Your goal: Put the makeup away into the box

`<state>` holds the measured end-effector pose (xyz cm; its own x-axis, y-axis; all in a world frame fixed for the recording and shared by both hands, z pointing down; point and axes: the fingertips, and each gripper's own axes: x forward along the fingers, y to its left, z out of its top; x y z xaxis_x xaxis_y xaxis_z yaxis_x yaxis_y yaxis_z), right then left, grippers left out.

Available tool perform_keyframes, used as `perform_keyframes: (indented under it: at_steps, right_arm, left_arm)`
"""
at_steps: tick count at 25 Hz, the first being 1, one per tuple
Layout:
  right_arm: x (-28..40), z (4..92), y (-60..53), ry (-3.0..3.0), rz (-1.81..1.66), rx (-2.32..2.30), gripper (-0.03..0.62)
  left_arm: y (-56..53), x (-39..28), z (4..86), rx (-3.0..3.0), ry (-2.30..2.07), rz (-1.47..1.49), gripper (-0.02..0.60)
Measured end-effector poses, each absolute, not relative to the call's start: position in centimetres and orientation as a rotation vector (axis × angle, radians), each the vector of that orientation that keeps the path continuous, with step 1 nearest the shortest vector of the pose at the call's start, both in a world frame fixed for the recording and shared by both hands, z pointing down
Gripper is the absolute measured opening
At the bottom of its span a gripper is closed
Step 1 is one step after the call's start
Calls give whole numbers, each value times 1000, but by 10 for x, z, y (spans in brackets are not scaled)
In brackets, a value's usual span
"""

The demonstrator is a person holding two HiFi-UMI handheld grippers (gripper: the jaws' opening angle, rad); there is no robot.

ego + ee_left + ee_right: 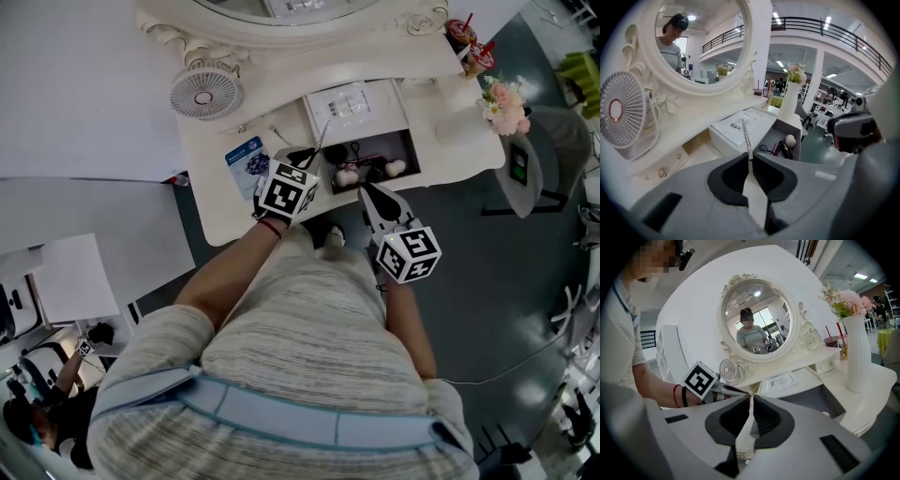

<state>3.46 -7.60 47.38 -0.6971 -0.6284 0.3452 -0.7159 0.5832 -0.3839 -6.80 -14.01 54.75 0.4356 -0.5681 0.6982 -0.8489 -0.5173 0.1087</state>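
On the white vanity stands an open box (pixel 413 157) with a dark inside, its white lid (pixel 352 108) tipped back behind it. Inside lie a pale round sponge (pixel 790 139), a black tube (pixel 784 149) and other small makeup items. My left gripper (pixel 303 157) hovers just left of the box, shut on a thin silver makeup stick (pixel 746 135) that points toward the lid. In its own view, the left gripper (pixel 750 158) has its pads pinching the stick's lower end. My right gripper (pixel 368 191) stays at the box's front edge. The right gripper (pixel 751 399) has its jaws together with nothing held.
A small white fan (pixel 206 91) stands at the left under the oval mirror (pixel 701 42). A blue card (pixel 246 157) lies left of my left gripper. A white vase of flowers (pixel 506 105) and two drink cups (pixel 472 44) stand at the right end. A chair (pixel 553 150) is beyond that end.
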Motion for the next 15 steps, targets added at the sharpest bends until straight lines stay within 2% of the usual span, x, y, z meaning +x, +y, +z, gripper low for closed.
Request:
perform_keyframes:
  at_steps: [15]
  right_arm:
    - [62, 475, -71, -2611, 773, 1226, 11]
  left_arm:
    - [-134, -4, 562, 2393, -928, 1030, 38]
